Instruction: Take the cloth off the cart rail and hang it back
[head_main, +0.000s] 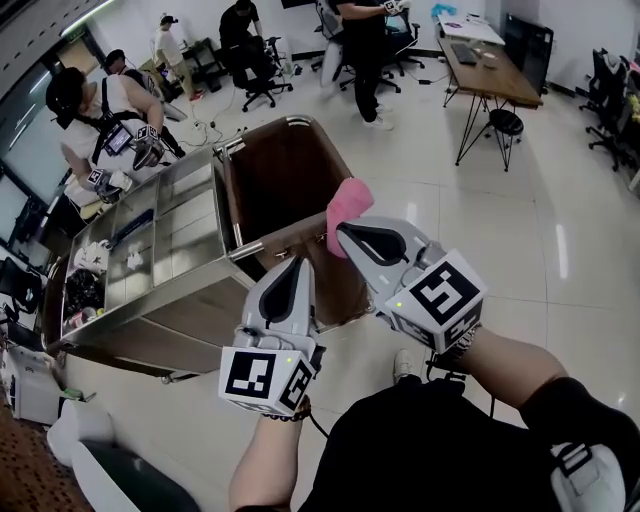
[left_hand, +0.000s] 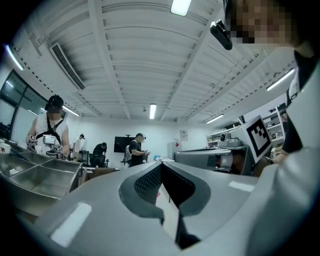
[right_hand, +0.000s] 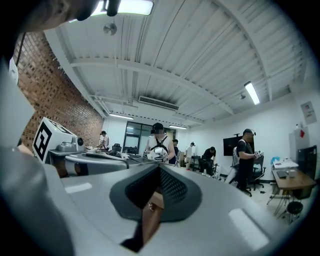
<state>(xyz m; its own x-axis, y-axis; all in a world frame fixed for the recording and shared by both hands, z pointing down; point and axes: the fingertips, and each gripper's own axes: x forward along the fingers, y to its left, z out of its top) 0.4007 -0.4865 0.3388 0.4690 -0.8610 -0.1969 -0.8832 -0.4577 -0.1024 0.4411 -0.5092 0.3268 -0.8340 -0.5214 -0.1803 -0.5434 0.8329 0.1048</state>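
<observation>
In the head view a bunched pink cloth (head_main: 349, 206) sits at the tip of my right gripper (head_main: 340, 232), whose jaws are shut on it, just over the near right corner of the cart (head_main: 170, 250). The cart has steel trays and a brown wooden bin framed by a metal rail (head_main: 246, 250). My left gripper (head_main: 299, 262) hovers beside the right one, over the bin's near edge, shut and holding nothing. In the left gripper view the left gripper (left_hand: 161, 164) shows its jaws meeting at the tip. In the right gripper view the right gripper (right_hand: 160, 166) is closed; the cloth is barely seen there.
Another person with grippers (head_main: 100, 120) stands at the cart's far end. Further back are office chairs (head_main: 262, 75), a person in black (head_main: 360, 45) and a wooden desk (head_main: 490, 65) at the back right. White tiled floor lies right of the cart.
</observation>
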